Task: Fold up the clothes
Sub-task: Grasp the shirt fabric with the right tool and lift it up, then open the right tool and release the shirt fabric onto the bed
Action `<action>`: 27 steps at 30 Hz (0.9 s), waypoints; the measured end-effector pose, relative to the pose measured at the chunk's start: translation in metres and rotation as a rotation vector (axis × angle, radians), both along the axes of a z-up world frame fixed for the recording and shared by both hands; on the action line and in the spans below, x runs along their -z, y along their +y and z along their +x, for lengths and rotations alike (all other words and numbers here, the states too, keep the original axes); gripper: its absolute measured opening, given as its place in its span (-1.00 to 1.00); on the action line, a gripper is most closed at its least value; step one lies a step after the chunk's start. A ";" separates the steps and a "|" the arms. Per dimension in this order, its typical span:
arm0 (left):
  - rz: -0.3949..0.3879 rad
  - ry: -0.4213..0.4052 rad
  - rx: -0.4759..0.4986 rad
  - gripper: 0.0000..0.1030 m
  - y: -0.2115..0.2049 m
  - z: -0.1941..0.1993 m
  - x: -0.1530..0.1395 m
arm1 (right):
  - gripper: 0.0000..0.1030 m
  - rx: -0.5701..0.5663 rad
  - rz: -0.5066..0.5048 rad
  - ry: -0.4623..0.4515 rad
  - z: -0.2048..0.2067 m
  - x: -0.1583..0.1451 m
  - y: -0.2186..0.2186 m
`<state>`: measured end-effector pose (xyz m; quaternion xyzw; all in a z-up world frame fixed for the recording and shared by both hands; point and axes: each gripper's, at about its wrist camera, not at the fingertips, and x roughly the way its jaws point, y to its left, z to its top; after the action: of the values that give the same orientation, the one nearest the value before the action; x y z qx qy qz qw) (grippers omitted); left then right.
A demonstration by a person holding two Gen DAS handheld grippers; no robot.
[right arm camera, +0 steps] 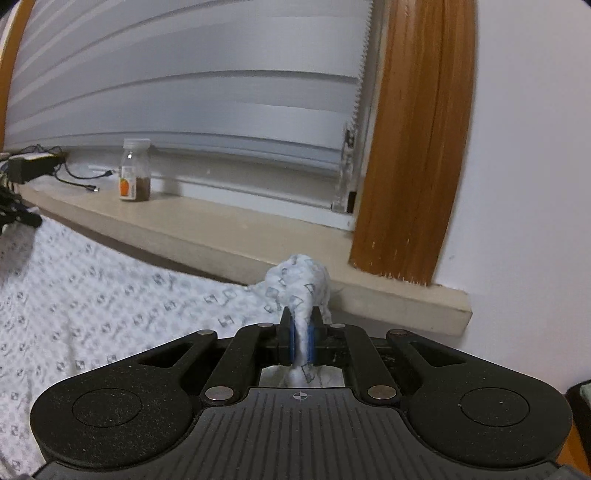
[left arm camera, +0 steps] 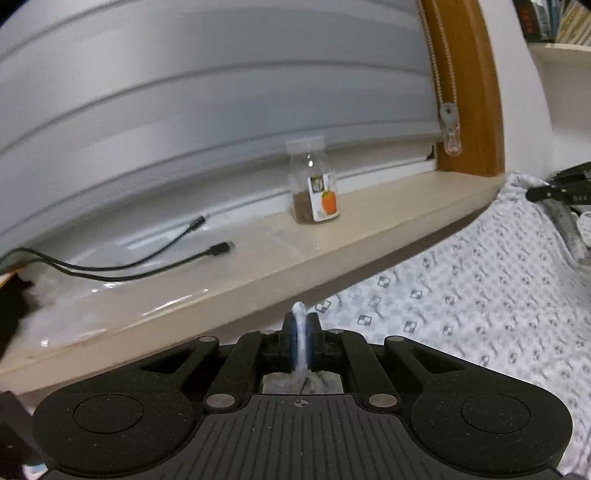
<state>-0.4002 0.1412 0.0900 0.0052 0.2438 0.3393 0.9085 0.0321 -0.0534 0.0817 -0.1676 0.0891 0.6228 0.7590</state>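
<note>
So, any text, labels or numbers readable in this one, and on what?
Nothing reads clearly.
Jar label: an orange picture and small print, too blurred to read.
Other gripper's body, at the left view's right edge: faint pale letters, too small to read.
Books, top right corner: spine print, unreadable.
Cloth: a printed square pattern, no words.

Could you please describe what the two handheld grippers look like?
Both the left gripper and right gripper are matte black, with blue pads, silver rivets, two round discs, a ribbed centre plate and a small crosshair mark.
</note>
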 end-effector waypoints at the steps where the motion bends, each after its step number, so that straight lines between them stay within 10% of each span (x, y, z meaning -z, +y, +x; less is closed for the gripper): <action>1: 0.008 -0.004 0.001 -0.89 -0.005 -0.003 -0.001 | -0.85 -0.001 0.003 -0.004 -0.001 -0.001 -0.004; 15: 0.018 -0.049 0.113 -0.86 -0.140 -0.047 0.006 | -0.87 -0.015 -0.047 -0.003 -0.038 0.013 -0.146; 27: -0.077 -0.071 0.029 -0.31 -0.172 -0.092 0.021 | -0.25 -0.114 -0.012 0.102 -0.070 0.001 -0.175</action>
<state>-0.4926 -0.0311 0.0695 -0.0380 0.2243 0.3166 0.9209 -0.0375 -0.2284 0.0803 -0.1451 0.1218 0.6722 0.7157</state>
